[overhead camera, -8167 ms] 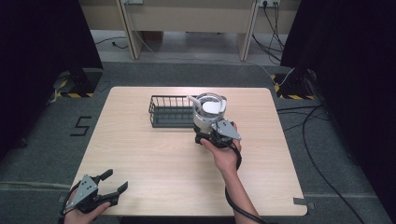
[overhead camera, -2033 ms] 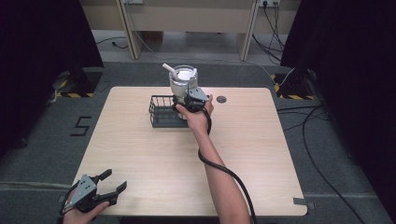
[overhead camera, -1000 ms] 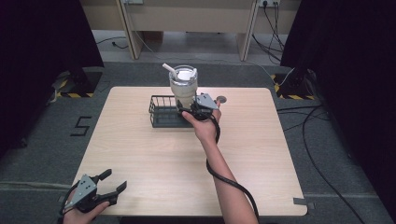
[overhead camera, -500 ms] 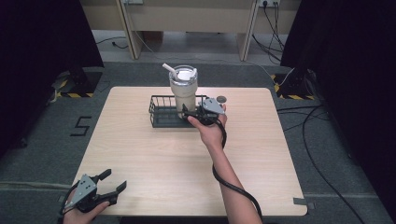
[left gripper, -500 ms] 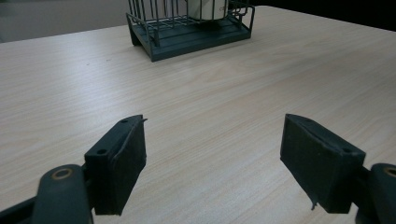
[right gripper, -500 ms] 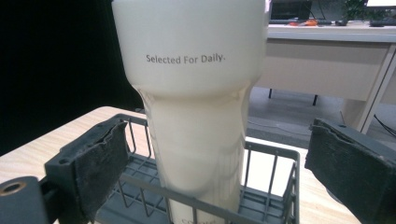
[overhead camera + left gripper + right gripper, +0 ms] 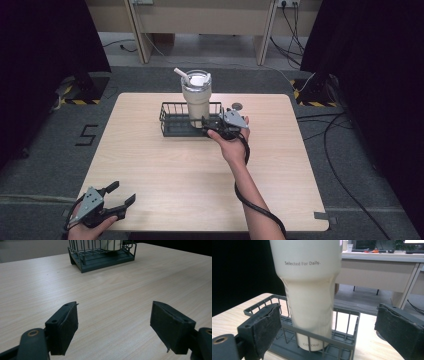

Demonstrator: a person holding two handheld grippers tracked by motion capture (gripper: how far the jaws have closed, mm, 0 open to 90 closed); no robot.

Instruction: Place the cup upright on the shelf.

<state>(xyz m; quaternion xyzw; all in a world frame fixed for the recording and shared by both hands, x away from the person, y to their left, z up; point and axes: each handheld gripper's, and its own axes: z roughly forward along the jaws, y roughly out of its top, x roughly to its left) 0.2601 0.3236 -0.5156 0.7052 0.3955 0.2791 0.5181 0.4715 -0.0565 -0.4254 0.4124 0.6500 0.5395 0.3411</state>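
A cream tumbler (image 7: 196,100) with a lid and straw stands upright in the right part of a dark wire basket (image 7: 172,125) at the table's far middle. In the right gripper view the tumbler (image 7: 310,290) rises between the wide-apart jaws, inside the basket (image 7: 342,340), with nothing touching it. My right gripper (image 7: 214,125) is open just right of the basket. My left gripper (image 7: 120,196) rests open at the table's near left corner; in its own view the jaws spread over bare wood with the basket (image 7: 100,255) far ahead.
A small dark round disc (image 7: 237,106) lies on the table behind my right gripper. The wooden table (image 7: 150,165) has wide bare room in front of the basket. Cables run across the floor to the right.
My right gripper carried the tumbler from the table into the basket, let go of it and has drawn back a little toward the right. The left gripper has not moved.
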